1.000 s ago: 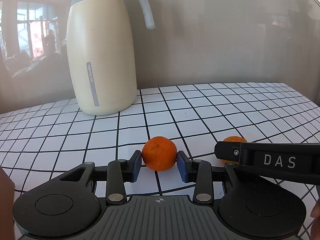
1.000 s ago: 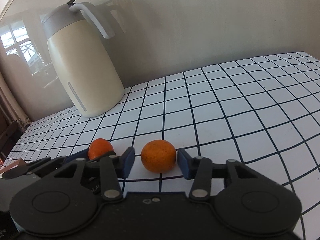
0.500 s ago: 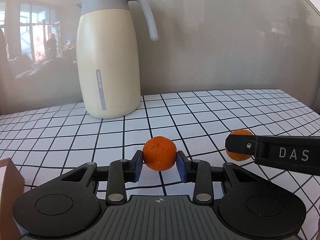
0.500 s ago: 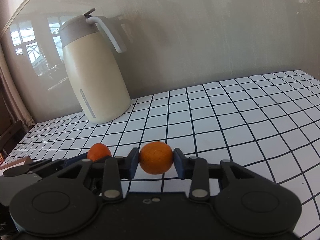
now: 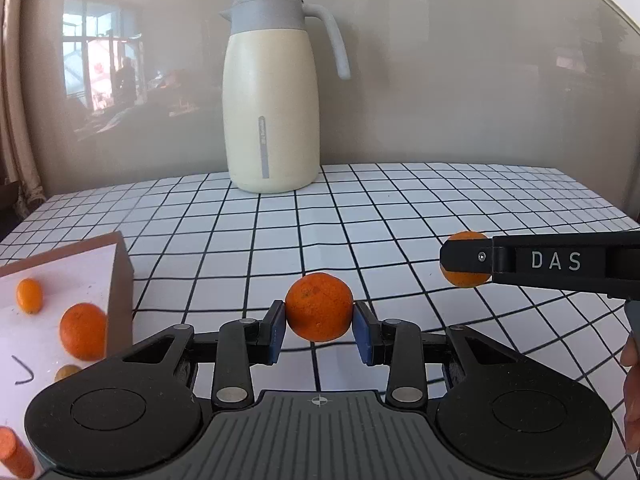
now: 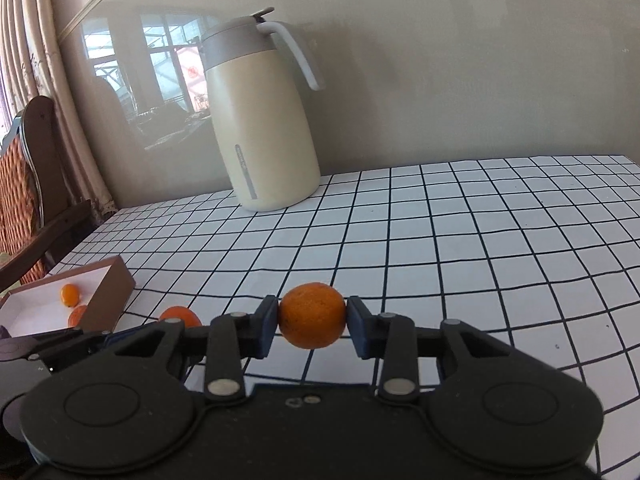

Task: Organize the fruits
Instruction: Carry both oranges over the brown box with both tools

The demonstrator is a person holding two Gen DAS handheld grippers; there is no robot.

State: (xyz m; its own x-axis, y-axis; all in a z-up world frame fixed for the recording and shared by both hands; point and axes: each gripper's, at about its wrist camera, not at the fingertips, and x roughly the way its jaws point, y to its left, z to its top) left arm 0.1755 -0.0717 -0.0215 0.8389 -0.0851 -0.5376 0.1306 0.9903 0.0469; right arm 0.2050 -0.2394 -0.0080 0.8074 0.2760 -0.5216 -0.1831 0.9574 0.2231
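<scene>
My left gripper [image 5: 319,330] is shut on an orange tangerine [image 5: 319,306] and holds it above the checked tablecloth. My right gripper [image 6: 312,326] is shut on a second tangerine [image 6: 312,321], also lifted; it shows at the right of the left wrist view [image 5: 464,278], behind the right gripper's finger. The left-held tangerine peeks out in the right wrist view [image 6: 180,315]. A brown box with a white inside [image 5: 120,276] lies at the left and holds a tangerine [image 5: 82,336] and small kumquats [image 5: 29,295]. The box also shows in the right wrist view [image 6: 108,300].
A tall cream thermos jug with a grey lid and handle [image 5: 272,120] stands at the back of the table against the wall. The checked tablecloth [image 5: 400,208] covers the table. A wooden chair [image 6: 24,184] stands off the table's left side.
Both grippers closed on their tangerines and lifted them off the cloth. Both pulled back from the jug, and the box at the left came into view.
</scene>
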